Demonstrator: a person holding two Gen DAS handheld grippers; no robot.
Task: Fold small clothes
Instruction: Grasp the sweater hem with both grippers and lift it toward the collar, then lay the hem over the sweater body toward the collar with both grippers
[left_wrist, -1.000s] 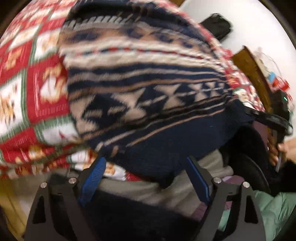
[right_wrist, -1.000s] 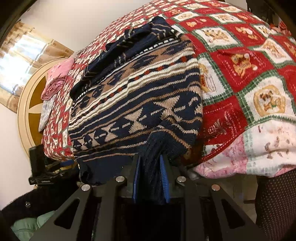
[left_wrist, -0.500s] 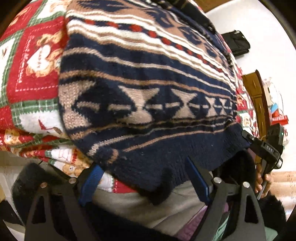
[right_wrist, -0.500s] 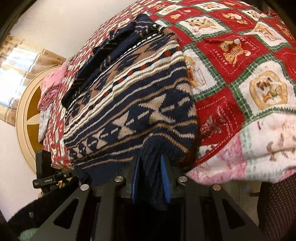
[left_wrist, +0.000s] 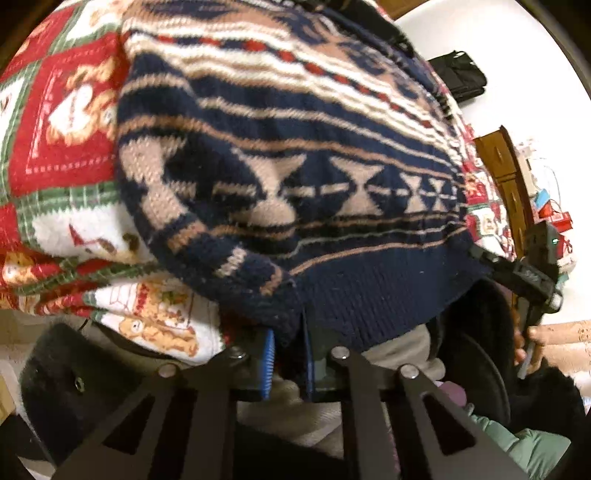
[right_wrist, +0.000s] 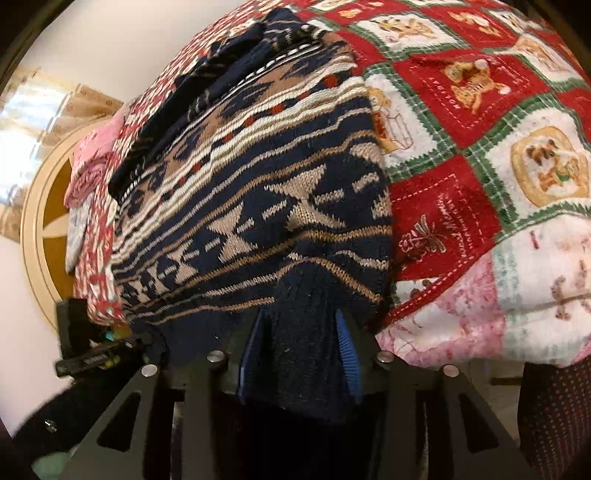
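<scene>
Underneath, one bed, spread with a red, green and white patchwork blanket. Over its edge, one navy patterned sweater, hem hanging off the side. Left tool pressed together, pinching the sweater's hem corner. Right tool part-spread, jaws opening, dark hem between the blue pads. Only from the right wrist: window, round headboard, pink cloth. Only from the left wrist: a hand gripping the other tool's handle, wooden furniture.
</scene>
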